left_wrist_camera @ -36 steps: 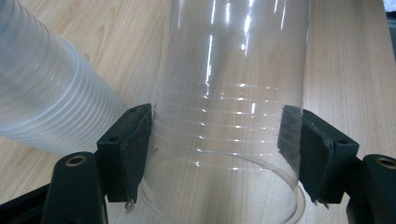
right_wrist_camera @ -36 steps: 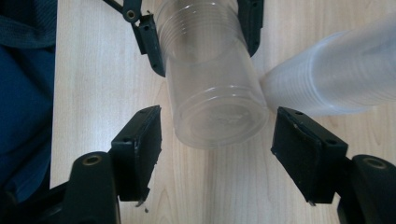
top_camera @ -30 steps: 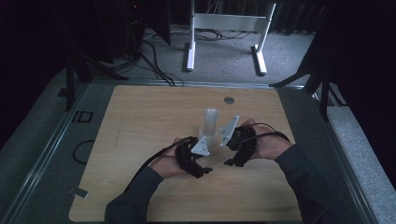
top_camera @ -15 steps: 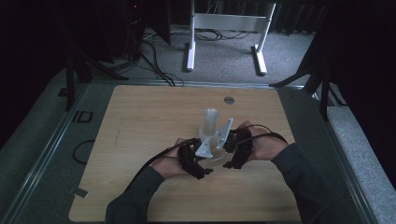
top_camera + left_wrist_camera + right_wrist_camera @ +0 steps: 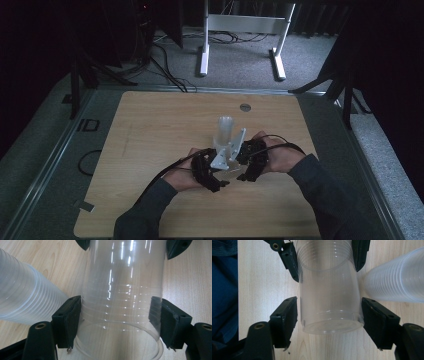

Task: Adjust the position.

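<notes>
A clear plastic cup (image 5: 122, 290) lies on its side between my two grippers, just above the table. My left gripper (image 5: 115, 320) is shut on it near the rim, both pads pressing the wall. My right gripper (image 5: 329, 317) faces it from the other end, around the cup's base (image 5: 329, 315). Its jaws have just been closing, and a thin gap still shows at the left pad (image 5: 287, 320). In the high view the left gripper (image 5: 220, 172) and right gripper (image 5: 242, 167) meet at the table's middle. A stack of cups (image 5: 224, 131) stands just behind them.
The stack of cups (image 5: 22, 297) lies close beside the held cup in both gripper views (image 5: 397, 280). A small round grey disc (image 5: 244, 107) sits near the wooden table's far edge (image 5: 200, 92). Cables trail from both grippers across the table.
The right gripper has edged a little toward the left gripper, to the cup's base. The left hand and the stack have stayed put.
</notes>
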Available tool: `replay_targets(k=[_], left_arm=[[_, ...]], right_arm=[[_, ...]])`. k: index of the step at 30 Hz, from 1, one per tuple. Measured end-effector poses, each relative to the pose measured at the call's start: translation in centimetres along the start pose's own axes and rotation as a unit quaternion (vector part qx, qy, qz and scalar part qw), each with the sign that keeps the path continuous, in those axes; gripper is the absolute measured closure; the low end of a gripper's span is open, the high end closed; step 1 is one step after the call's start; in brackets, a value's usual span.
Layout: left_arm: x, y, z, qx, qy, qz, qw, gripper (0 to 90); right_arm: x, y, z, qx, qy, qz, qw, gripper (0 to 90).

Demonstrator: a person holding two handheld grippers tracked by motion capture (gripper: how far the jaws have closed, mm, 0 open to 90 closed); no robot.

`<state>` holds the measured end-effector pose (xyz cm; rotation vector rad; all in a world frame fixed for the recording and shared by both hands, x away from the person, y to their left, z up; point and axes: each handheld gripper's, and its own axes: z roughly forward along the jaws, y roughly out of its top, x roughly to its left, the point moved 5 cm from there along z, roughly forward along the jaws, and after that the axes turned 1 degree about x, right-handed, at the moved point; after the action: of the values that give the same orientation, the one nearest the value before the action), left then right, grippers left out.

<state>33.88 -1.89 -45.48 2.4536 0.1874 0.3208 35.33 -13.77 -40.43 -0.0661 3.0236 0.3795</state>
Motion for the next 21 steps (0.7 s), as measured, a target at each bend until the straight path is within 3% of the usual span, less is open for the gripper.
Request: replay_targets(k=[21], left_arm=[[-0.02,-0.12,0.16,0.002,0.008,0.003,1.0,27.1]], right_arm=[[-0.11,-0.12,0.23,-0.003,0.003,0.006,1.0,40.7]])
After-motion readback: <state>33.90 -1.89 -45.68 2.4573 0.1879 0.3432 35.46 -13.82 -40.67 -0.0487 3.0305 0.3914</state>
